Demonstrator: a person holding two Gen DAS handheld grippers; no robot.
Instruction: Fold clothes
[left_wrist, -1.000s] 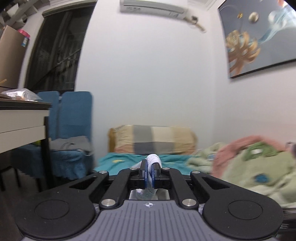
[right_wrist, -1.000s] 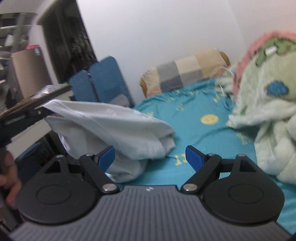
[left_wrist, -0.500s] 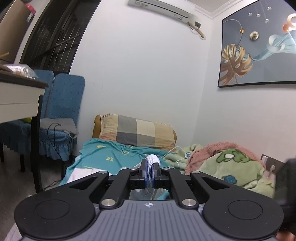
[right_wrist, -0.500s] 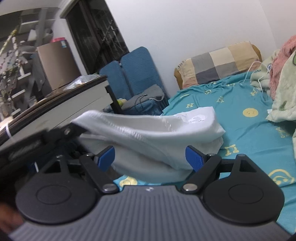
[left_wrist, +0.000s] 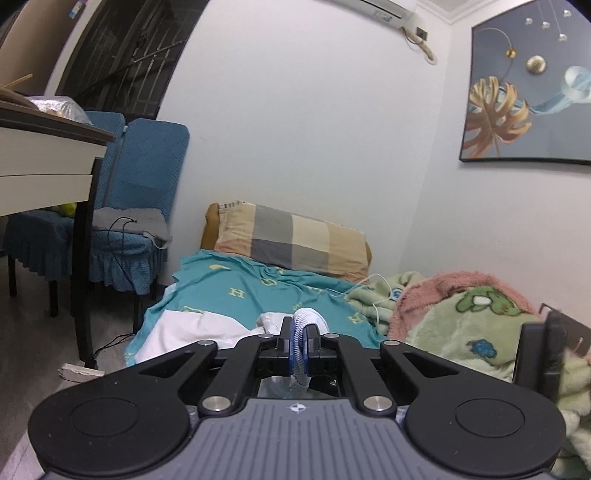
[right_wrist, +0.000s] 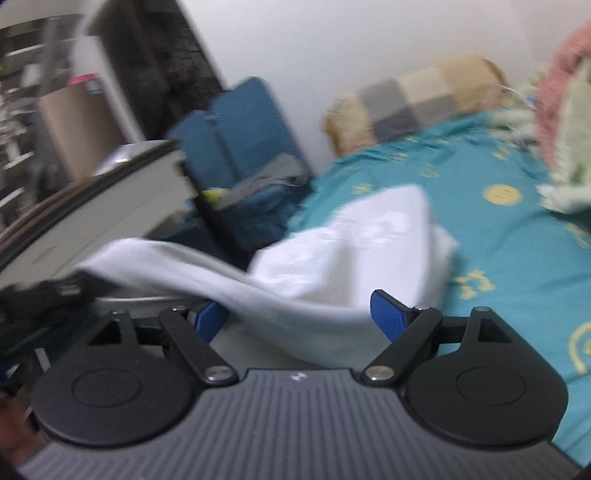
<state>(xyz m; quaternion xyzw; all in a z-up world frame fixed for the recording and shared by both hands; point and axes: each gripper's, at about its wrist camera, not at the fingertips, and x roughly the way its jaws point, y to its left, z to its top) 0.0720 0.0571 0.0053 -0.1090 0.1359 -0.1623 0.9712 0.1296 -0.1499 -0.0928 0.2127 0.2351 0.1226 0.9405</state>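
Your left gripper (left_wrist: 299, 341) was clamped on the white garment (right_wrist: 354, 236) (ribbed edge); your right gripper (right_wrist: 301, 314) was wide open, holding nothing, cloth draped between its fingers.

Black claw (right_wrist: 301, 314), blue fingertips (right_wrist: 388, 314)

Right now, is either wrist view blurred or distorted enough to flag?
Right wrist view: motion blur smears the white garment, pillow and chair. Left wrist view: sharp, with fisheye bowing at the wall picture; white garment edge pinched in left gripper.
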